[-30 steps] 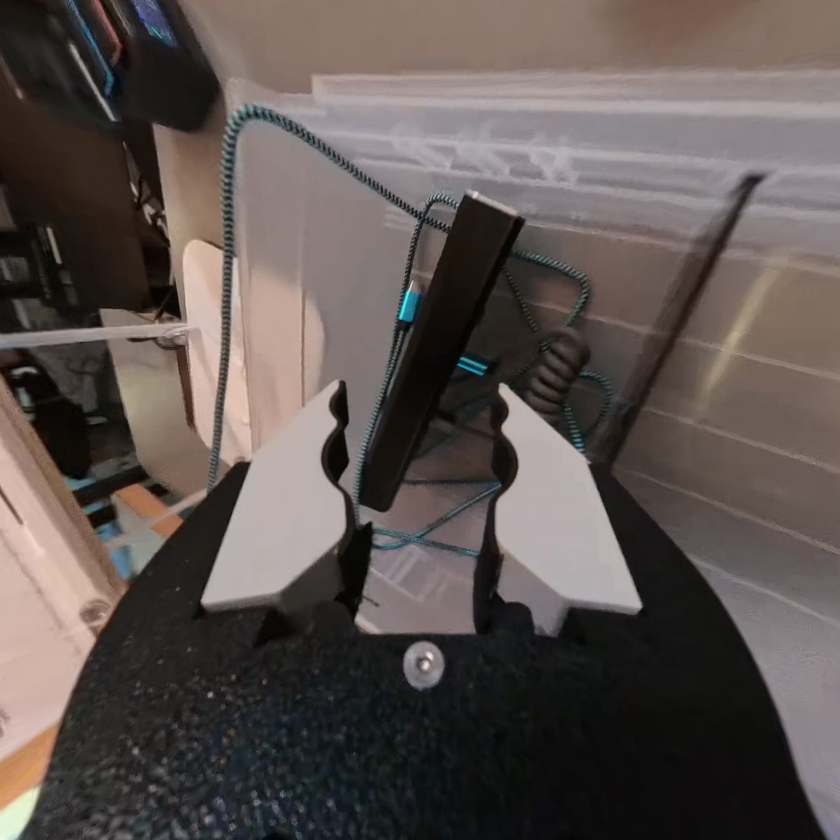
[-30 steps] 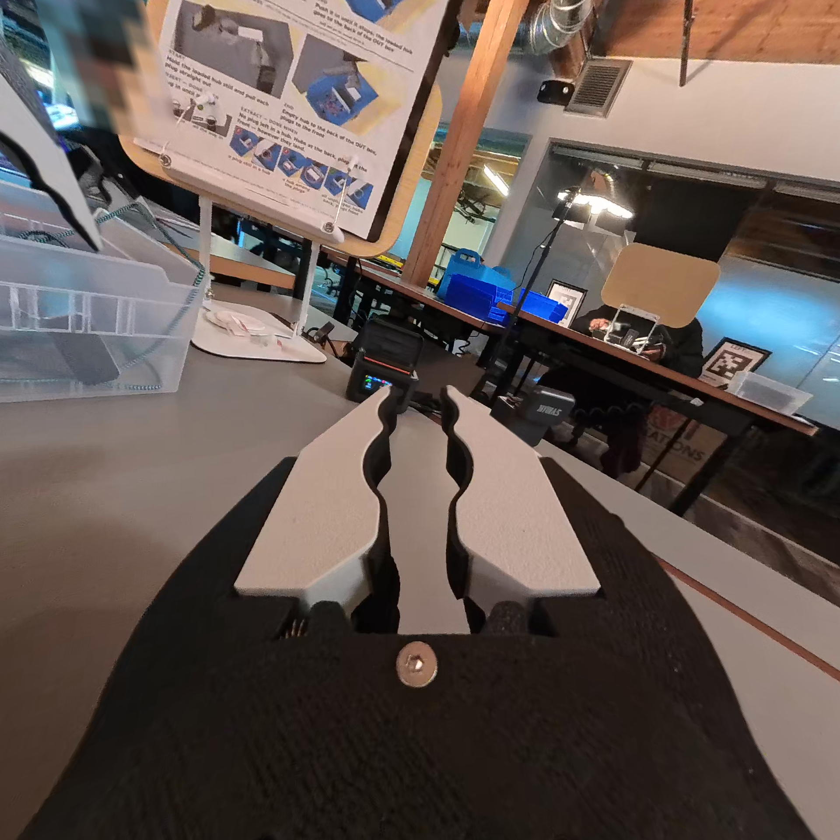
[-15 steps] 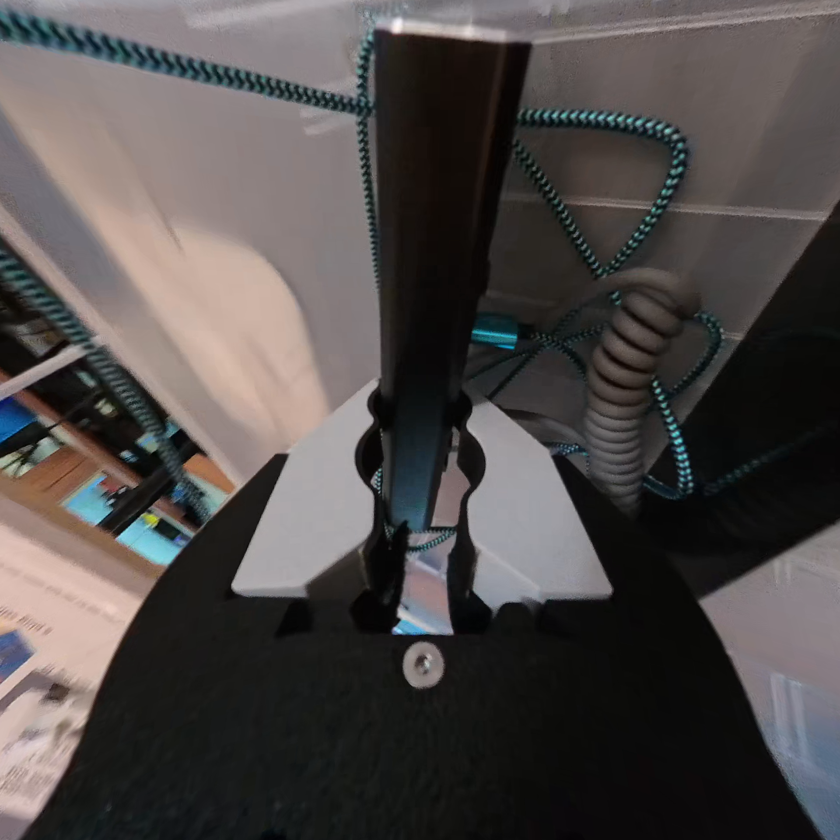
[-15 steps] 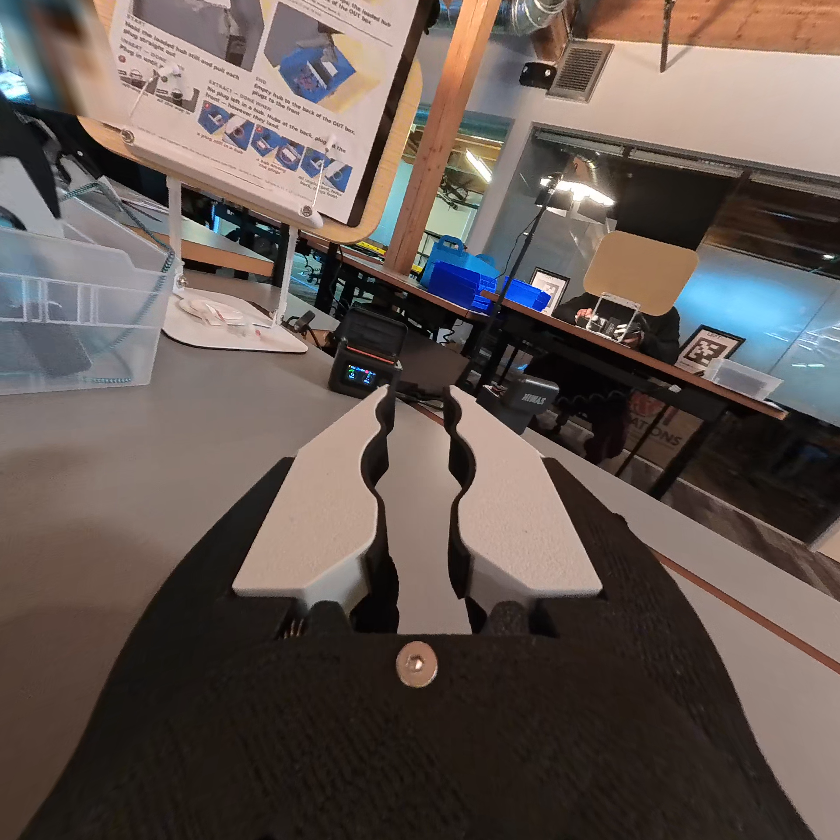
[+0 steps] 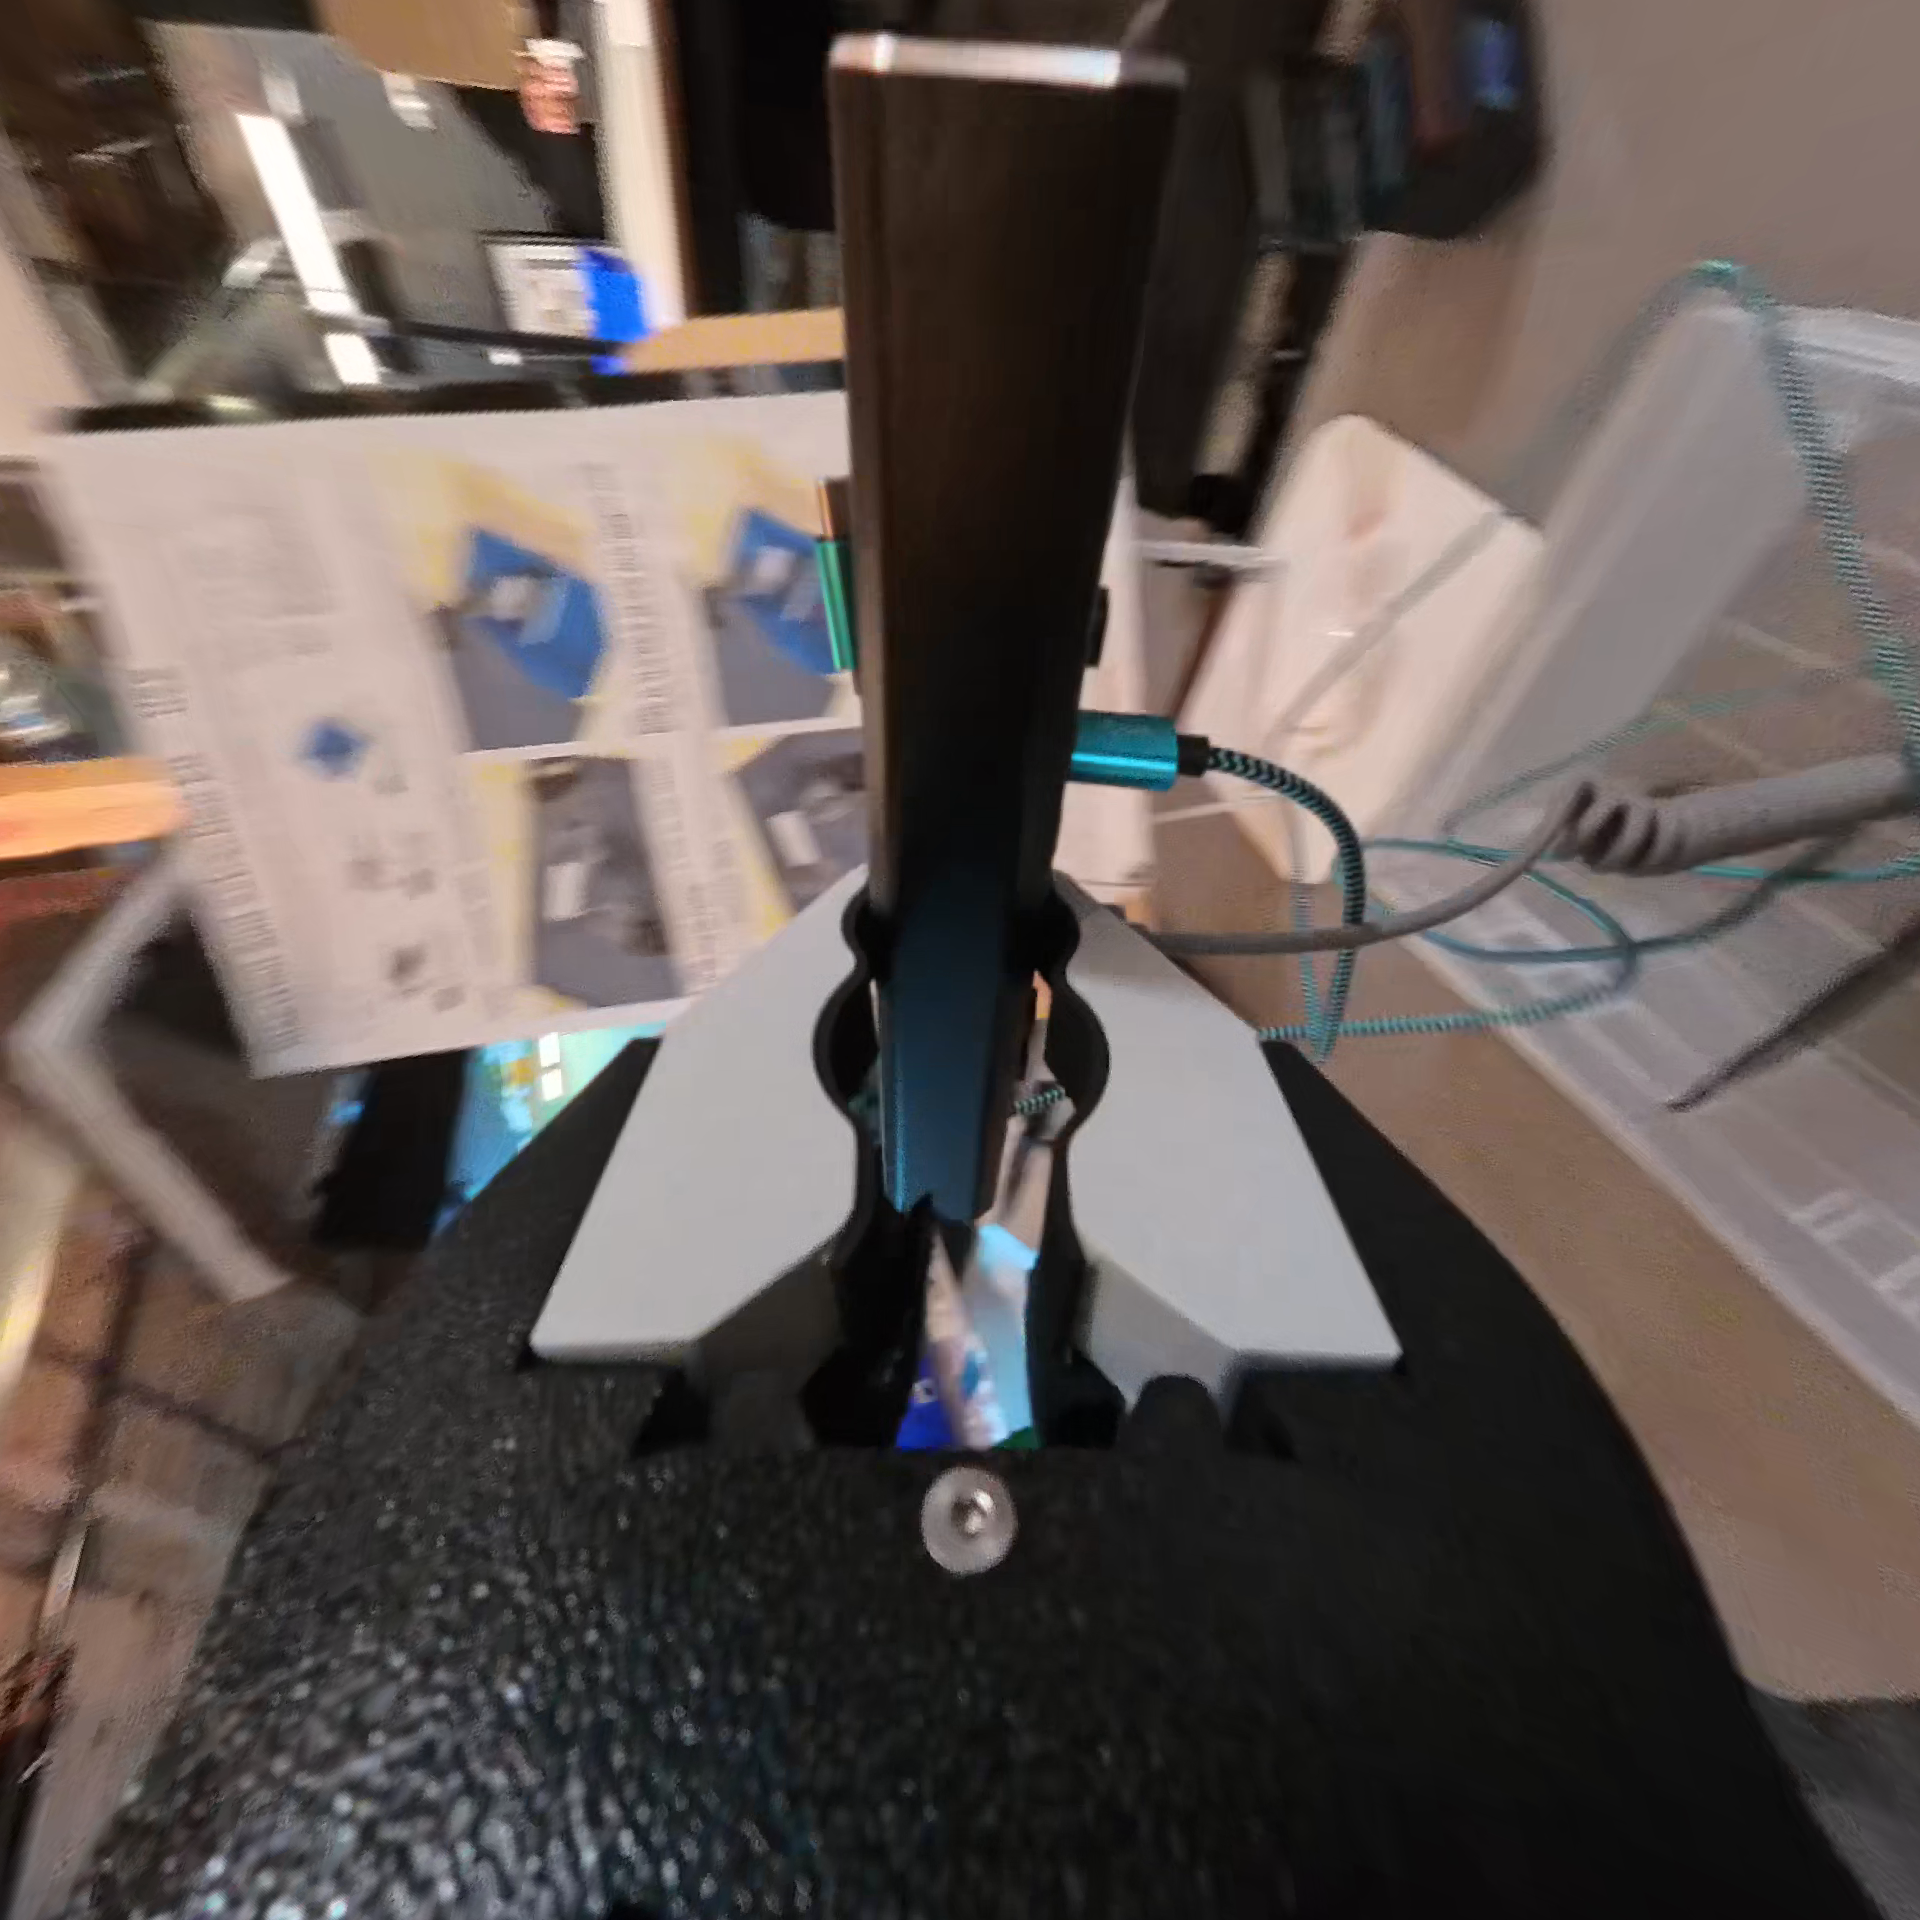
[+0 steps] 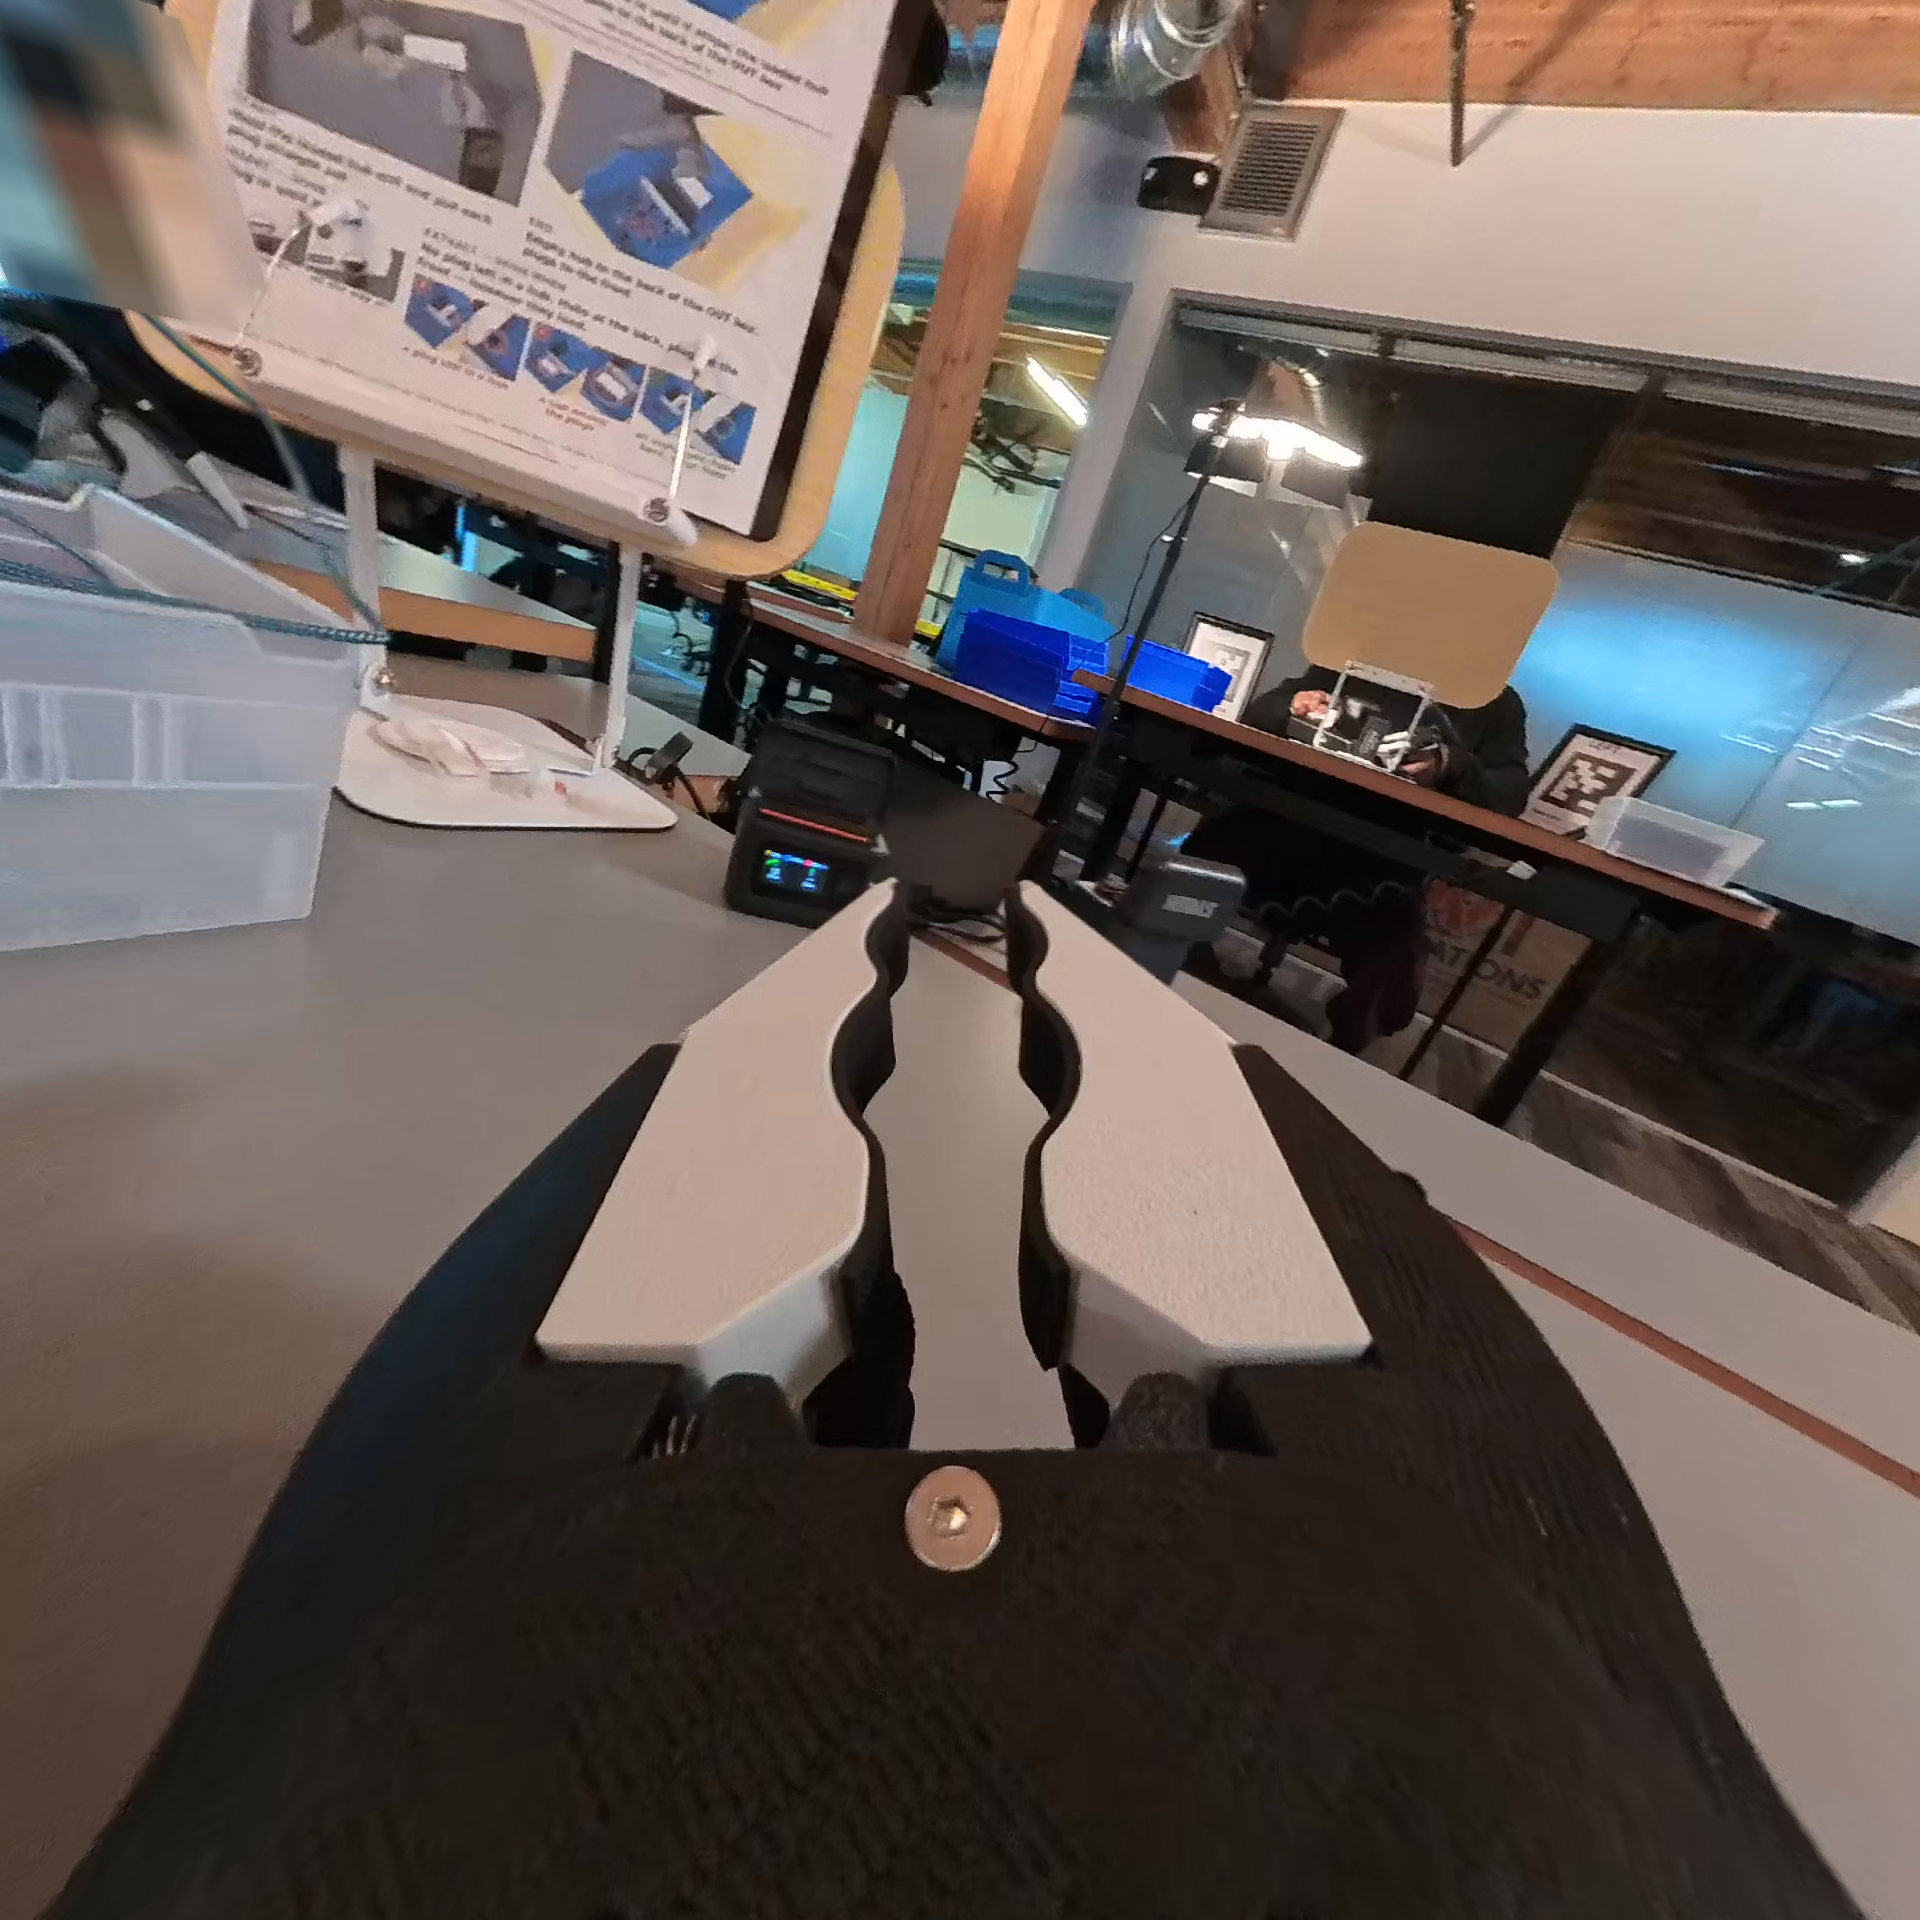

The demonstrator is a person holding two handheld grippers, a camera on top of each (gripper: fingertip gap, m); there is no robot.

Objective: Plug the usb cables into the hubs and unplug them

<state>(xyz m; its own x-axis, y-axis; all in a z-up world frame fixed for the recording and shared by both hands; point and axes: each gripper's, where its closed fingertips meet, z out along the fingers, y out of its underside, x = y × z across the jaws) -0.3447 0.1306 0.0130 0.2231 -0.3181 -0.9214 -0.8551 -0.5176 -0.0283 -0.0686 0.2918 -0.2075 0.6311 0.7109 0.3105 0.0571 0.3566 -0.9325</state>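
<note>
Two teal metal plugs are seen seated in the long black bar-shaped USB hub (image 5: 977, 499), which is clamped near its lower end between the grey fingers of the left gripper (image 5: 961, 1039) and held upright in the air, clear of the clear plastic bin (image 5: 1787, 935) at the right. One teal plug (image 5: 1127, 750) projects from the hub's right side, and its teal-and-black braided cable (image 5: 1340, 862) trails down and back toward the bin; the second teal plug (image 5: 836, 592) shows at the left edge. A grey coiled cord (image 5: 1662, 821) also runs off toward the bin. The background is blurred.

The right gripper (image 6: 956, 935) is held low over the grey tabletop (image 6: 312, 1091), its fingers a little apart with nothing between them, and the hub is not seen in that view.

The step in hand is judged to be bringing the loaded hub out for unplugging. Next, the right gripper would need to be brought across, closed on a plug's metal shell, and drawn straight out along the port's axis while the hub is held steady.
</note>
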